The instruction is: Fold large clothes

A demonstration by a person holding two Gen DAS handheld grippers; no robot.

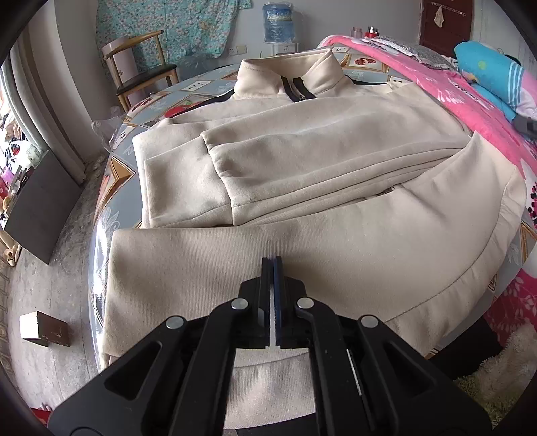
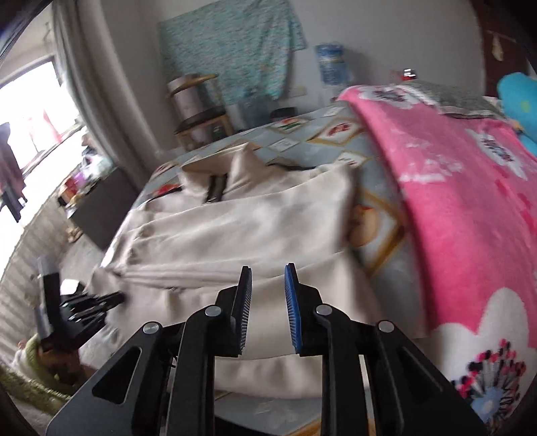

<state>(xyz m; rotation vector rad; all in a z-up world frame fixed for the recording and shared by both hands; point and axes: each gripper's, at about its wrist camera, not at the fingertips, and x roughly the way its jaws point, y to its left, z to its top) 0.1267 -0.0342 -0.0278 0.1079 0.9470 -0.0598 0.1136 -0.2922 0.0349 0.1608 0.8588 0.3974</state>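
Left gripper (image 1: 272,260) jaws pinching shut above jacket (image 1: 302,161); whether gripping fabric, cannot tell. Right gripper (image 2: 267,270) jaws standing narrowly apart, holding nothing. Am judging risk: hem fold (image 1: 302,241) slipping off bed (image 2: 386,208) edge, unsupported on right.

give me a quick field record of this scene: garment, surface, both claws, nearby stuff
garment: cream zip jacket, lying flat, sleeves folded across its front
surface: patterned bed cover
left claw: shut, tips at the jacket's near hem; whether cloth is pinched cannot be told
right claw: jaws apart, nothing between them, above the jacket's near part
beside jacket: pink blanket
background: wooden chair, water bottle
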